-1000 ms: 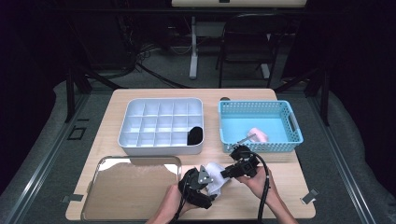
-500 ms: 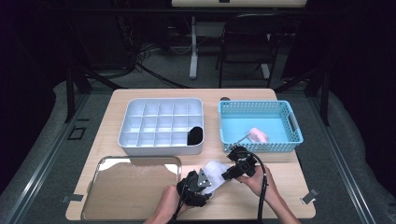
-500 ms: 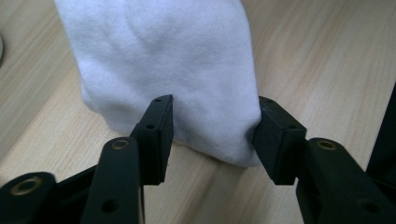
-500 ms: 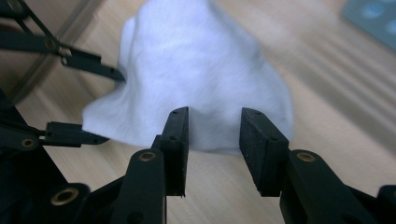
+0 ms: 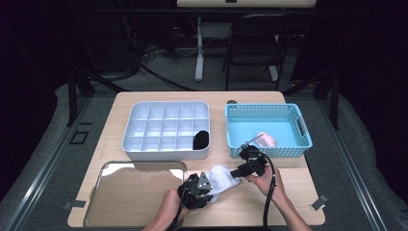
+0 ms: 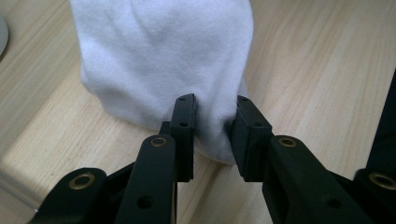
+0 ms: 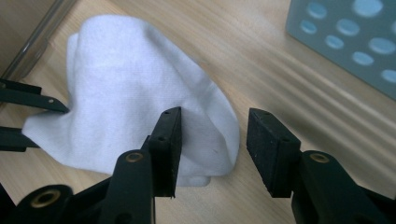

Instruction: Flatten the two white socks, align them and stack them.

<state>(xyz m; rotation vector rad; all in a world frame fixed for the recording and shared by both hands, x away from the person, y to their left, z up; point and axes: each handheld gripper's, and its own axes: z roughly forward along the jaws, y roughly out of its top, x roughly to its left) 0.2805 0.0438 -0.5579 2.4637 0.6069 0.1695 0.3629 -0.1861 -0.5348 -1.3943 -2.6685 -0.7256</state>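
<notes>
Pinching the near edge of the white cloth [image 6: 163, 60], which lies on the wooden table [image 5: 298, 202] between the metal tray [image 5: 134, 192] and blue basket [image 5: 269, 127], the left gripper [image 6: 212, 126] has just been closing, while the right gripper [image 7: 212, 140] has just been opening, jaws apart around the cloth's other end

Dim room, dark all around. Pale wood tabletop [image 5: 144, 103] lit from above, set on a grey floor [image 5: 57, 144] with metal rails along both sides. Behind it, a black chair [image 5: 252, 48], a white desk leg [image 5: 198, 53], and cables [image 5: 144, 62] tangled on the floor.
</notes>
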